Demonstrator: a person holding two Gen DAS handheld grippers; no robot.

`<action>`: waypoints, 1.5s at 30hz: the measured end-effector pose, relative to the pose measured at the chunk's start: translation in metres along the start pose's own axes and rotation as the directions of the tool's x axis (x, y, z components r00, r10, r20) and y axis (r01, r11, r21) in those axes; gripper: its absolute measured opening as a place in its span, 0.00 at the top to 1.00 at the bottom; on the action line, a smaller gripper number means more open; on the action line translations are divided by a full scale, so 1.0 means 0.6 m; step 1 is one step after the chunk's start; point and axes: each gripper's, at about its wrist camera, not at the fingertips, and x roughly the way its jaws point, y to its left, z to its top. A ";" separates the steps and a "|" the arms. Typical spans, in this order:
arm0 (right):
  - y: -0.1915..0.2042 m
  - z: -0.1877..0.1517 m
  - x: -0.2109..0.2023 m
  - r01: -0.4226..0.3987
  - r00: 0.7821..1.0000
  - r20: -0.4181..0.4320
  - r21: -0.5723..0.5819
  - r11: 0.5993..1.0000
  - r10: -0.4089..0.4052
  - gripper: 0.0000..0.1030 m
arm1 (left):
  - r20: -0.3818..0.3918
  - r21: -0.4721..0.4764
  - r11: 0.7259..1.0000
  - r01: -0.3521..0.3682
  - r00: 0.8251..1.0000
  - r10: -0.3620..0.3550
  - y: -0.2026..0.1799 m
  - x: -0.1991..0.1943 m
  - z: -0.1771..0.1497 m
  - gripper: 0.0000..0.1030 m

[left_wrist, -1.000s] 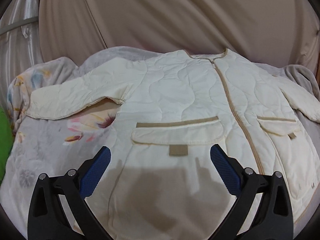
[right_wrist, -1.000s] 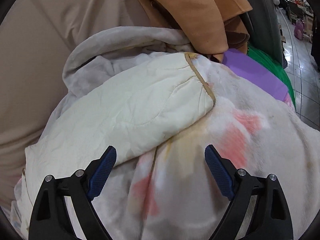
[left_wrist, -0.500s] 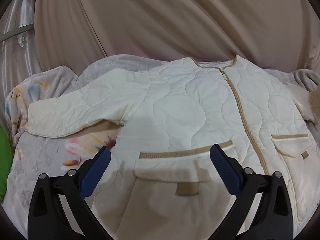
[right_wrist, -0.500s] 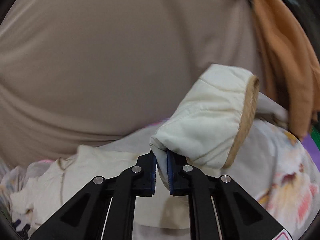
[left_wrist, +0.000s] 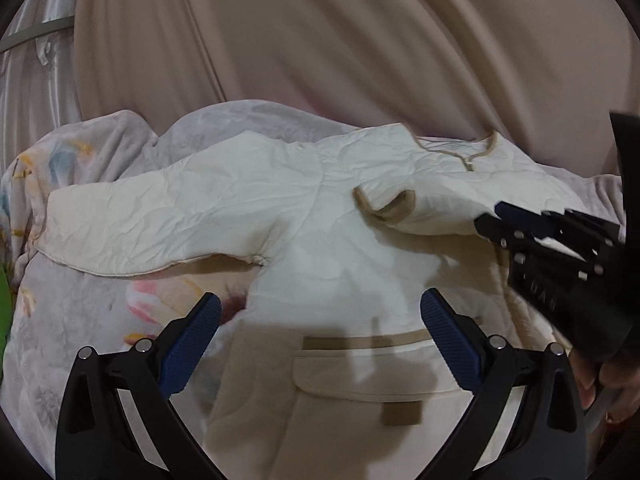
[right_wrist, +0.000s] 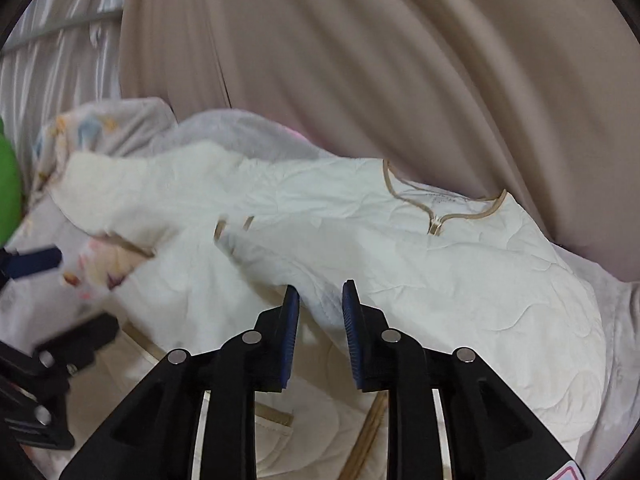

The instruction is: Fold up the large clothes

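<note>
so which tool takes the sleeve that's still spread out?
Left, probably. The left tool is open, and the spread sleeve lies on its side. The right tool has just opened over the folded sleeve.

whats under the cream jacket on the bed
A pale floral blanket lies under the cream jacket, showing around its left sleeve and at the far edge. What is beneath the jacket's body is covered; whatever the blanket rests on cannot be seen.
</note>
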 end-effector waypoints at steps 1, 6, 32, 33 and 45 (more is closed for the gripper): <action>0.006 -0.004 0.000 0.002 1.000 0.000 0.002 1.000 -0.002 0.75 | -0.005 -0.002 1.000 -0.002 1.000 0.002 0.004 0.004 -0.001 0.05; 0.000 -0.015 -0.013 0.028 1.000 -0.015 0.011 1.000 -0.028 0.71 | -0.046 -0.019 1.000 0.023 0.999 -0.024 0.009 0.030 -0.002 0.05; -0.051 -0.041 -0.039 0.102 0.994 -0.029 -0.002 0.995 -0.102 0.63 | -0.223 -0.074 0.984 0.163 0.959 -0.176 -0.080 0.167 0.059 0.51; -0.053 -0.041 -0.039 0.102 0.994 -0.030 -0.002 0.995 -0.102 0.63 | -0.229 -0.075 0.982 0.171 0.956 -0.184 -0.084 0.171 0.060 0.68; -0.137 -0.089 -0.038 0.111 0.990 -0.096 0.072 0.991 -0.104 0.63 | -0.065 -0.082 0.991 0.110 0.991 -0.116 -0.020 0.135 0.130 0.98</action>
